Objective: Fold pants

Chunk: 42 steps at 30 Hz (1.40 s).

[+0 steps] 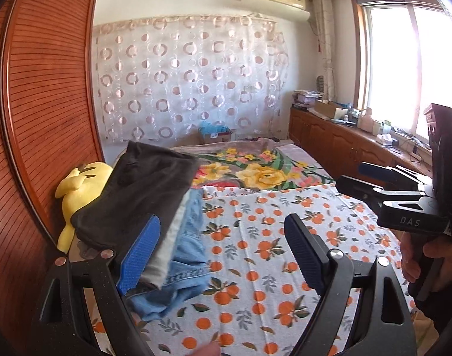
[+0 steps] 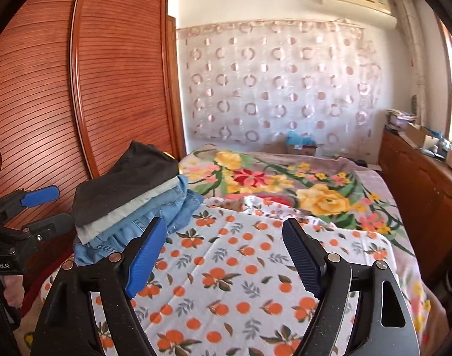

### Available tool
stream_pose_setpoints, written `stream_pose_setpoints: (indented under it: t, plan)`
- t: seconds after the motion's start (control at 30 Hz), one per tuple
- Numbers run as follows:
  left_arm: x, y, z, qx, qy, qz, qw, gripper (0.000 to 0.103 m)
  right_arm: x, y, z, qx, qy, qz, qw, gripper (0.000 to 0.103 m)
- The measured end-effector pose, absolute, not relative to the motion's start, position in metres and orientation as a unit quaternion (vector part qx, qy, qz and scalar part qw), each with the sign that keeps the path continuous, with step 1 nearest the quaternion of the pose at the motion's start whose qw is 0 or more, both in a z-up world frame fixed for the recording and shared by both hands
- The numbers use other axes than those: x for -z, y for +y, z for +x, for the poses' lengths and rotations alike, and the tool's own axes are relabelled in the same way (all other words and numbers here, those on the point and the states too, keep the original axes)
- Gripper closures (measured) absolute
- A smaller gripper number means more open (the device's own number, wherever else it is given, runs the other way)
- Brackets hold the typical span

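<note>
Folded pants stack [image 2: 128, 195], left of open right hand-held gripper [image 2: 223, 255]

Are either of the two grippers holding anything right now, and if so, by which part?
Nothing is held. The left gripper and right gripper both stand open over the orange-print bedsheet; the stack of folded dark, grey and denim pants lies untouched beside them.

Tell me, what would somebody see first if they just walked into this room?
Probably the pile of folded pants at the bed's left edge, black pair on top, grey and blue denim under it. Next, the white sheet with oranges spread under both open grippers, and the flowery blanket beyond it. A yellow plush toy peeks out beside the pile.
</note>
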State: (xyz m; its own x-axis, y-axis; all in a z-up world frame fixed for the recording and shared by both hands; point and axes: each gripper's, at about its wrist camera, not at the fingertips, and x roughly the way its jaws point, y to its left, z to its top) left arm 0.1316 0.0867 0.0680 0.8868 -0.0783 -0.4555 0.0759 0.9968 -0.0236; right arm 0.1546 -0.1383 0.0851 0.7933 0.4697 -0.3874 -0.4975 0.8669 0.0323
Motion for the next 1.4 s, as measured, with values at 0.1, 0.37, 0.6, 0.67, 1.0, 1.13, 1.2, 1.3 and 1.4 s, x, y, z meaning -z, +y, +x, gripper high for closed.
stream_pose_setpoints:
  t: [0.1,0.37,0.6,0.67,1.0,1.13,1.2,1.3,1.4]
  plan:
    - [-0.07,0.073,0.124,0.044,0.227,0.003,0.973,0.017,-0.086,-0.149,0.128,-0.242,0.187,-0.029,0.952,0.021]
    - [-0.078,0.044,0.102,0.064,0.22,0.005,0.973,0.017,-0.089,-0.157,0.081,-0.214,0.176,-0.021,0.961,0.021]
    - [-0.082,0.031,0.078,0.06,0.211,0.01,0.976,0.017,-0.088,-0.157,0.055,-0.196,0.165,-0.011,0.967,0.021]
    - [-0.083,0.029,0.071,0.062,0.209,0.008,0.976,0.017,-0.086,-0.157,0.047,-0.192,0.161,-0.01,0.968,0.021]
    - [-0.079,0.022,0.049,0.058,0.208,0.015,0.976,0.017,-0.076,-0.161,0.03,-0.182,0.16,0.0,0.97,0.021]
    - [-0.075,0.022,0.043,0.058,0.21,0.01,0.976,0.017,-0.076,-0.164,0.027,-0.176,0.157,0.002,0.972,0.021]
    - [-0.074,0.023,0.039,0.056,0.21,0.009,0.976,0.017,-0.074,-0.167,0.025,-0.175,0.157,0.005,0.972,0.021]
    - [-0.072,0.026,0.032,0.054,0.208,0.006,0.977,0.017,-0.071,-0.168,0.022,-0.173,0.157,0.008,0.972,0.021]
    - [-0.068,0.031,0.026,0.05,0.207,0.004,0.977,0.017,-0.068,-0.169,0.02,-0.17,0.158,0.012,0.973,0.021]
